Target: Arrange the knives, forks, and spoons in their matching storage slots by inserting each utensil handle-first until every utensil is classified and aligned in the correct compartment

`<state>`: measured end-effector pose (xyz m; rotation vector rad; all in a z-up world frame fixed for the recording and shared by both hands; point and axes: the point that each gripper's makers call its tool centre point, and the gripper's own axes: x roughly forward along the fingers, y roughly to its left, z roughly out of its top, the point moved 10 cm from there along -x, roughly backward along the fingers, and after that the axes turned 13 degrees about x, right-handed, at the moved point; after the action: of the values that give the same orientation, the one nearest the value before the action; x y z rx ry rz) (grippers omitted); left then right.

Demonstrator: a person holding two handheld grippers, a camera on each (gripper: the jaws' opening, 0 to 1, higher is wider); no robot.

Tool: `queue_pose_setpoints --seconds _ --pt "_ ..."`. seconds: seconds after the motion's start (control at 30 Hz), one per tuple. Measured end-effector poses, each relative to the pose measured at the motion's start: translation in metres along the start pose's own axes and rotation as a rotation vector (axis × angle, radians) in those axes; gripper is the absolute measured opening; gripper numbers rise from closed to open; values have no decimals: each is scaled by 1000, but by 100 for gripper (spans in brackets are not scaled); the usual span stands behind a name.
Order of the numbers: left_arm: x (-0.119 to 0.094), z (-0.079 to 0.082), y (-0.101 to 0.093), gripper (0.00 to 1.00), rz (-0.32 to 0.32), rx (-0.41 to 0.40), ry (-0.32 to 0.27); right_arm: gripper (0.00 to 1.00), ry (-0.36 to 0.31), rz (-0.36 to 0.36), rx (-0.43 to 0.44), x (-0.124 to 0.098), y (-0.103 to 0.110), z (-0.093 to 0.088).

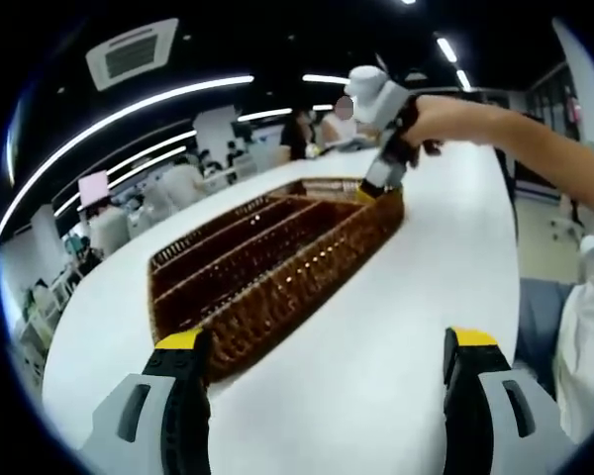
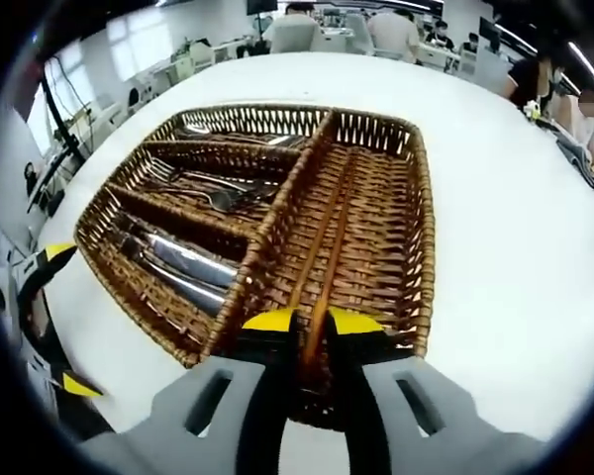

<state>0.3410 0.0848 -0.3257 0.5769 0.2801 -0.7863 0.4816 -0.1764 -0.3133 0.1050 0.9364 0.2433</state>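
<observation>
– Right gripper [image 2: 314, 325] first: how did I have it?
– You had its jaws drawn narrow, pinching the near end of the brown sticks [image 2: 322, 247]. The sticks ran straight ahead of that claw, along the floor of the wide compartment of the wicker basket [image 2: 426, 228].

– And the cutlery?
– It lay ahead of the claw and to its left, in three narrow slots. The knives [image 2: 183, 262] filled the slot nearest the claw, and the forks [image 2: 203, 188] lay in the next one beyond. The farthest slot held more metal pieces, but you couldn't have made out their kind from there.

– What about my left gripper [image 1: 327, 341]?
– You held its jaws wide apart, with nothing between them, above the white table [image 1: 445, 257]. The basket [image 1: 277, 287] sat just ahead of it, a corner close to the left jaw. In the right gripper view it showed at the left, beside the basket's near corner [image 2: 67, 319].

– Could that camera see my other claw?
– Yes. At the basket's far end your hand [image 1: 436, 119] held the right gripper [image 1: 376, 188], tip down at the rim.
</observation>
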Motion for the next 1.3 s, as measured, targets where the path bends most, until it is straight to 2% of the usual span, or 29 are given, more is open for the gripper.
queue_pose_setpoints --seconds 0.1,0.23,0.37,0.43,0.53,0.8,0.9,1.07,1.13,1.17,1.3 --pt "1 -1 1 99 3 -3 1 11 -8 3 -7 -2 -1 1" --pt "3 -3 3 100 20 -10 0 12 -50 51 -65 -9 -1 4" --pt "3 -2 1 100 25 -19 -8 26 -110 107 -164 -21 2 -4" --pt "3 -1 1 100 29 -22 -11 26 -140 120 -198 -24 2 -3" --pt "3 1 -2 100 35 -27 -18 27 -136 139 -161 -27 -1 -8" --pt "1 8 -2 100 47 -14 -21 34 -167 145 -203 -34 -5 -21" --pt "0 13 -6 100 50 -23 -23 41 -182 155 -199 -38 -6 -20" --pt "2 6 5 100 51 -21 -19 47 -211 181 -206 -45 -6 -26" --pt "1 7 2 100 59 -25 -20 54 -228 186 -232 -47 -8 -28" --pt "3 5 10 100 68 -29 -21 57 -241 193 -248 -47 -8 -27" --pt "3 2 18 100 84 -49 -24 67 -249 230 -243 -46 -8 -29"
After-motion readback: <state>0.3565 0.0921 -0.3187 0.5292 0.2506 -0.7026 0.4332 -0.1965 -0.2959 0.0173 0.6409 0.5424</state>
